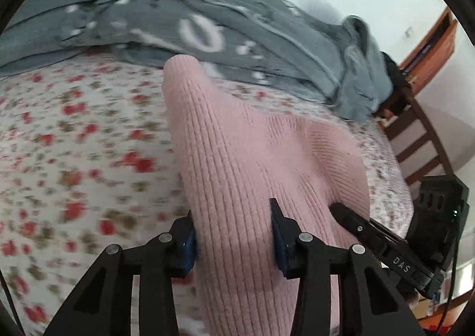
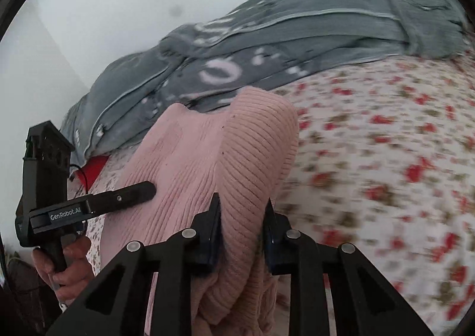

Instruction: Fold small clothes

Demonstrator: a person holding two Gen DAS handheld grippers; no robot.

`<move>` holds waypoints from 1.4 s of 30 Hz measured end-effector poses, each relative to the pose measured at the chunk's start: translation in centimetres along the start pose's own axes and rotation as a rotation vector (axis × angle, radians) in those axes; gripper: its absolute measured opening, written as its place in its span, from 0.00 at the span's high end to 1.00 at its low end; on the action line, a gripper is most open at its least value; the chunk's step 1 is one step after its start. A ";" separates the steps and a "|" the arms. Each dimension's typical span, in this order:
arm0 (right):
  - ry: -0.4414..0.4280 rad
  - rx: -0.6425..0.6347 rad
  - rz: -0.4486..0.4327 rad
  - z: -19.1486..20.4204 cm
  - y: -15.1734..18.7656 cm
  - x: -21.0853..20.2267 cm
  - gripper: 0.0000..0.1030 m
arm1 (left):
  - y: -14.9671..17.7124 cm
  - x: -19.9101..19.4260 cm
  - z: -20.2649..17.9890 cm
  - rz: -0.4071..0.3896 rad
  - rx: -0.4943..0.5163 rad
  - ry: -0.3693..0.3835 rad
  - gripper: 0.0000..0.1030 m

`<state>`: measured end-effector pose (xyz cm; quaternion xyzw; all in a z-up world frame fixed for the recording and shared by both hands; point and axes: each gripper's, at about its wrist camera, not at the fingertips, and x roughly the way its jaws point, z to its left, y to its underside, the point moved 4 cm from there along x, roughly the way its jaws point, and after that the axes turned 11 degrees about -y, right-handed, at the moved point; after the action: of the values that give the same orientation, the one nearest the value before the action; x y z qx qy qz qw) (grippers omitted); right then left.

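Note:
A pink ribbed knit garment [image 1: 252, 143] is lifted off the floral bedsheet [image 1: 74, 143] and stretched between both grippers. My left gripper [image 1: 234, 217] is shut on a bunched fold of it, the blue pads pressing in from both sides. My right gripper [image 2: 242, 205] is shut on another thick fold of the same pink knit garment [image 2: 190, 152]. In the left wrist view a finger [image 1: 350, 214] of the right gripper lies against the knit at the right. In the right wrist view a finger [image 2: 133, 192] of the left gripper reaches in from the left, held by a hand [image 2: 68, 258].
A rumpled grey blanket [image 1: 207, 24] with white print lies along the far side of the bed, against a pale wall. Dark wooden rails [image 1: 415, 140] stand past the bed's right edge. Something red [image 2: 92, 169] shows under the grey blanket [image 2: 267, 45].

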<state>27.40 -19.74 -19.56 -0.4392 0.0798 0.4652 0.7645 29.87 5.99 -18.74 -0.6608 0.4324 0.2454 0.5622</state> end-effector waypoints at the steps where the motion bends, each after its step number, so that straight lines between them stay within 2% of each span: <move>1: 0.003 -0.015 0.007 0.4 0.3 1.1 0.77 | 0.2 0.6 1.1 0.010 -0.005 -0.015 0.60; 3: 0.037 -0.060 0.034 0.6 1.4 3.4 0.77 | 0.7 2.1 2.6 0.036 -0.015 -0.034 0.60; 5: 0.135 -0.096 0.080 -0.3 2.5 5.6 0.77 | 1.8 4.4 3.8 0.065 -0.031 -0.043 0.56; 6: 0.151 -0.116 0.067 -0.3 2.7 5.6 0.74 | 2.2 4.8 3.9 0.046 -0.039 -0.040 0.52; 8: 0.210 -0.185 0.063 0.3 2.4 5.3 0.72 | 2.4 4.6 3.9 0.011 -0.032 -0.035 0.50; 10: 0.246 -0.225 0.078 0.6 2.2 5.2 0.72 | 2.4 4.2 3.4 -0.007 -0.009 -0.073 0.46; 15: 0.288 -0.298 0.085 1.6 2.1 4.5 0.67 | 2.7 3.2 2.3 -0.053 0.058 -0.184 0.45; 23: 0.322 -0.345 0.020 3.4 2.0 1.9 0.64 | 3.6 0.4 2.9 -0.072 0.040 -0.204 0.45; 26: 0.278 -0.350 -0.033 4.5 2.6 -0.3 0.64 | 4.5 -1.2 2.4 -0.094 0.062 -0.183 0.45; 28: 0.226 -0.360 -0.042 5.2 3.6 -1.1 0.63 | 5.5 -1.9 2.1 -0.108 0.077 -0.146 0.41; 30: 0.223 -0.387 -0.019 5.6 4.9 -0.8 0.63 | 6.9 -1.8 1.8 -0.109 0.100 -0.120 0.39; 33: 0.323 -0.404 0.073 4.0 7.0 1.3 0.63 | 8.6 -0.3 1.7 -0.076 0.129 -0.160 0.37; 34: 0.320 -0.395 0.088 3.6 7.3 1.6 0.63 | 8.8 -0.2 1.7 -0.077 0.130 -0.155 0.36; 38: 0.270 -0.383 0.084 3.7 6.7 0.5 0.63 | 8.3 -1.5 1.9 -0.096 0.125 -0.133 0.37; 42: 0.222 -0.402 0.009 4.7 4.5 -1.2 0.63 | 6.0 -3.0 2.4 -0.165 0.128 -0.164 0.38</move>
<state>21.90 -16.18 -18.81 -0.6306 0.0711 0.4242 0.6460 23.64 9.18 -20.11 -0.6347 0.3442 0.2235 0.6548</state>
